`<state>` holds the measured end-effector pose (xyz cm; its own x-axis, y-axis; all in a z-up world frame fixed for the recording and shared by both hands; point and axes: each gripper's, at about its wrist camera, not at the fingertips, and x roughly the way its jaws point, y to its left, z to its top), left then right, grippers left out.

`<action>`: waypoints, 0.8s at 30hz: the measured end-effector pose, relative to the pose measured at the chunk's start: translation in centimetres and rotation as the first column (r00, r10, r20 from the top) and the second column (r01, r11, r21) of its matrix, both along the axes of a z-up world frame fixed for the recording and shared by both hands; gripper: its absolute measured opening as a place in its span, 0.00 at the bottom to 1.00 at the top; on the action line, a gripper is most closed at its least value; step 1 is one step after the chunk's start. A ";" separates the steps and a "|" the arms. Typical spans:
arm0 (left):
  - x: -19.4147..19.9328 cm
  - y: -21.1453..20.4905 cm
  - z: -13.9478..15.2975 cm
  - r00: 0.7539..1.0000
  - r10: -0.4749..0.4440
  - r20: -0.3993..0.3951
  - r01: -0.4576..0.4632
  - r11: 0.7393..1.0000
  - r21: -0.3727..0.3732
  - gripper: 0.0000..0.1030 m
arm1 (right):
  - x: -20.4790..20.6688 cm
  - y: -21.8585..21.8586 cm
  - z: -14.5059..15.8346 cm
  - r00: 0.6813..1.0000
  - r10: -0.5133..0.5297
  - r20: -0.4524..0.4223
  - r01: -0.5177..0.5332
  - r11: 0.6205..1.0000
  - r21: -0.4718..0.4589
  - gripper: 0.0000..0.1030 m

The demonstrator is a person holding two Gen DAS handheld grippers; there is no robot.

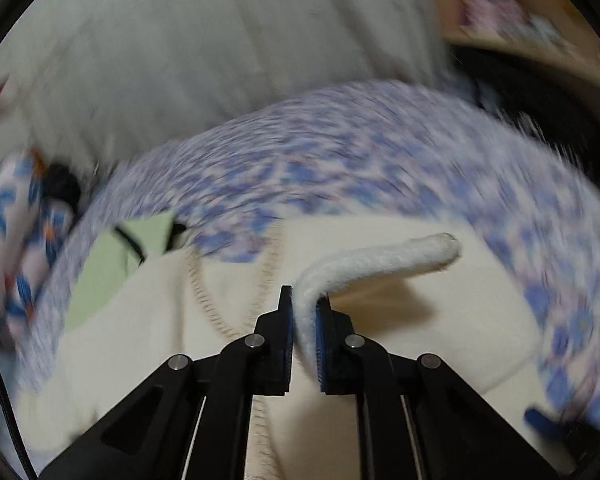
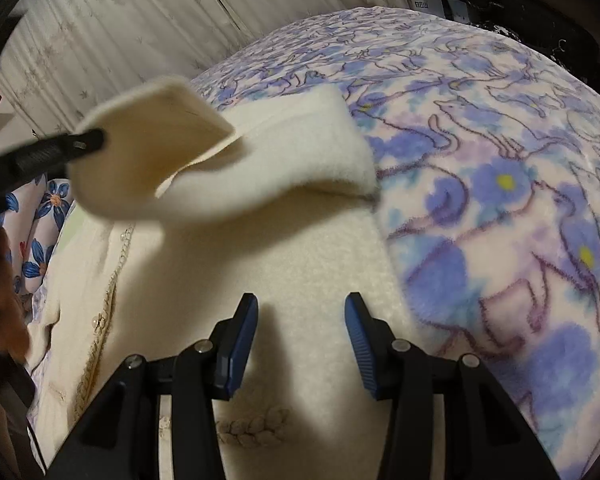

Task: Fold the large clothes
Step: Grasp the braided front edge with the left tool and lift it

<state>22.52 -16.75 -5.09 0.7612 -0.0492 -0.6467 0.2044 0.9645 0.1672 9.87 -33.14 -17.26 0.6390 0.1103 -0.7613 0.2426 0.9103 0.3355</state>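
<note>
A cream fleece garment (image 1: pixel 400 328) with beige braided trim lies spread on a blue-and-lilac cat-print blanket (image 1: pixel 340 140). My left gripper (image 1: pixel 305 300) is shut on a thick cream edge of the garment's sleeve (image 1: pixel 380 256), which curls up and to the right from the pads. In the right wrist view that lifted sleeve (image 2: pixel 160 136) hangs folded over the garment (image 2: pixel 300 248), with the left gripper (image 2: pixel 88 140) pinching it at the left. My right gripper (image 2: pixel 300 308) stands open just above the garment's body, nothing between its fingers.
The blanket (image 2: pixel 500 160) covers a bed. A pale pleated curtain (image 2: pixel 100 20) hangs behind it. A floral pillow (image 2: pixel 48 208) lies at the left, beside a light green cloth (image 1: pixel 112 264) and a black cable (image 1: pixel 132 240). Dark clutter (image 1: pixel 540 100) sits at the far right.
</note>
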 end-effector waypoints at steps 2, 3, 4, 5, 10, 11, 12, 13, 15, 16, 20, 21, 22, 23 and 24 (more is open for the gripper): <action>0.8 3.8 -0.2 0.996 0.081 -0.033 -0.083 0.993 -0.088 0.14 | 0.0 0.0 0.0 1.000 0.002 0.000 -0.002 1.000 -0.001 0.45; 1.1 5.8 -0.9 0.991 0.126 -0.055 -0.131 0.985 -0.110 0.18 | 0.0 0.0 0.0 1.000 0.003 0.000 -0.003 1.000 -0.003 0.45; 1.2 7.5 -1.8 0.983 0.163 -0.082 -0.172 0.978 -0.116 0.35 | -0.1 0.1 0.0 1.000 0.006 0.000 -0.006 1.000 -0.005 0.46; 1.1 9.1 -2.9 0.975 0.193 -0.114 -0.206 0.971 -0.119 0.57 | -0.1 0.2 0.0 1.000 0.008 -0.001 -0.008 1.000 -0.007 0.47; -0.3 14.8 -7.5 0.933 0.221 -0.285 -0.280 0.941 -0.189 0.73 | 0.2 0.6 0.1 1.000 0.020 -0.010 -0.020 0.999 -0.030 0.50; -0.4 15.8 -8.1 0.925 0.221 -0.309 -0.293 0.933 -0.210 0.73 | 0.1 0.7 0.1 1.000 0.021 -0.011 -0.021 0.999 -0.033 0.51; -0.5 16.6 -8.5 0.920 0.223 -0.322 -0.303 0.926 -0.225 0.73 | 0.2 0.7 0.1 1.000 0.023 -0.014 -0.023 0.999 -0.038 0.51; -0.4 17.5 -8.7 0.916 0.225 -0.332 -0.313 0.919 -0.240 0.73 | 0.2 0.8 0.1 1.000 0.024 -0.017 -0.024 0.999 -0.041 0.51; 0.0 19.3 -8.9 0.907 0.224 -0.355 -0.331 0.902 -0.276 0.74 | 0.4 0.9 0.3 0.999 0.029 -0.027 -0.030 0.998 -0.047 0.51; 0.3 20.0 -9.0 0.904 0.215 -0.369 -0.333 0.896 -0.295 0.74 | 0.3 0.9 0.4 0.999 0.033 -0.030 -0.035 0.998 -0.047 0.51; 2.6 22.5 -9.9 0.890 0.180 -0.419 -0.333 0.885 -0.326 0.74 | 0.6 1.2 1.4 0.997 0.070 -0.043 -0.071 0.997 -0.035 0.51; 3.0 22.8 -10.3 0.887 0.173 -0.429 -0.331 0.885 -0.327 0.74 | 0.7 1.2 1.8 0.996 0.080 -0.042 -0.082 0.996 -0.032 0.51; 3.7 23.0 -10.6 0.883 0.157 -0.443 -0.324 0.886 -0.331 0.74 | 0.9 1.1 2.2 0.996 0.085 -0.040 -0.086 0.996 -0.036 0.51; 4.4 23.0 -10.8 0.880 0.133 -0.455 -0.309 0.889 -0.339 0.74 | 1.1 1.0 2.7 0.996 0.084 -0.037 -0.086 0.995 -0.048 0.51; 5.0 22.7 -11.1 0.879 0.105 -0.465 -0.289 0.894 -0.343 0.74 | 1.5 0.7 3.2 0.996 0.080 -0.032 -0.082 0.995 -0.061 0.51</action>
